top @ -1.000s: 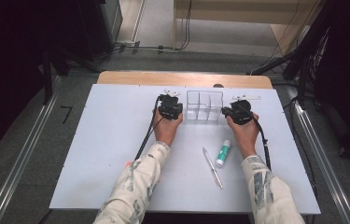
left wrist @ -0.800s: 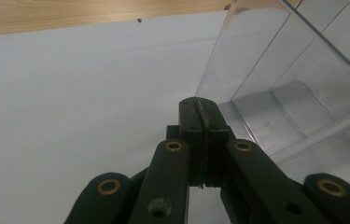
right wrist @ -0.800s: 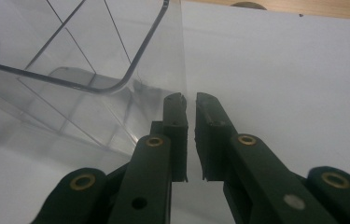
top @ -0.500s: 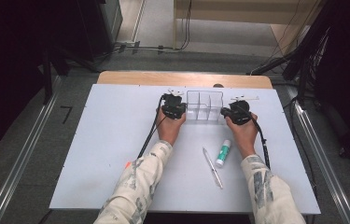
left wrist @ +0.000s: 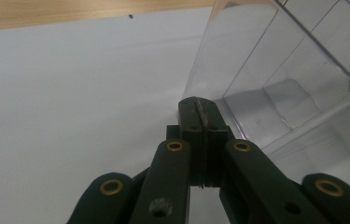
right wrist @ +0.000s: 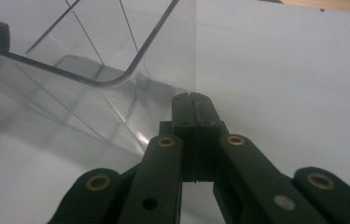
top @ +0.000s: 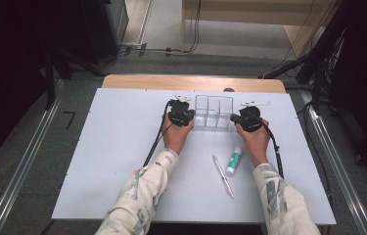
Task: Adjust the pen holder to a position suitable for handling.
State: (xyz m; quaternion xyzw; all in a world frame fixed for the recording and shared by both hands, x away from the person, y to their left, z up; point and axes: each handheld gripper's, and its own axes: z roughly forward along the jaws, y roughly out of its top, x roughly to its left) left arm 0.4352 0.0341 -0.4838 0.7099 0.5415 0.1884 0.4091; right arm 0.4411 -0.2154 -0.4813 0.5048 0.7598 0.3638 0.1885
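Observation:
A clear plastic organiser box (top: 214,111) with several compartments stands at the back middle of the white table top (top: 112,147). My left gripper (top: 181,108) sits right beside its left wall, and in the left gripper view the gripper (left wrist: 199,105) has its jaws pressed together with nothing between them, the box (left wrist: 280,84) just to their right. My right gripper (top: 244,115) rests at the box's right end. Its jaws (right wrist: 192,100) have just been closing and now meet with nothing between them, next to the box's corner (right wrist: 93,65).
A silver pen (top: 222,175) and a white glue stick with a green label (top: 234,160) lie on the table between my forearms. A wooden strip (top: 195,82) runs along the table's far edge. Black cables trail back from both grippers.

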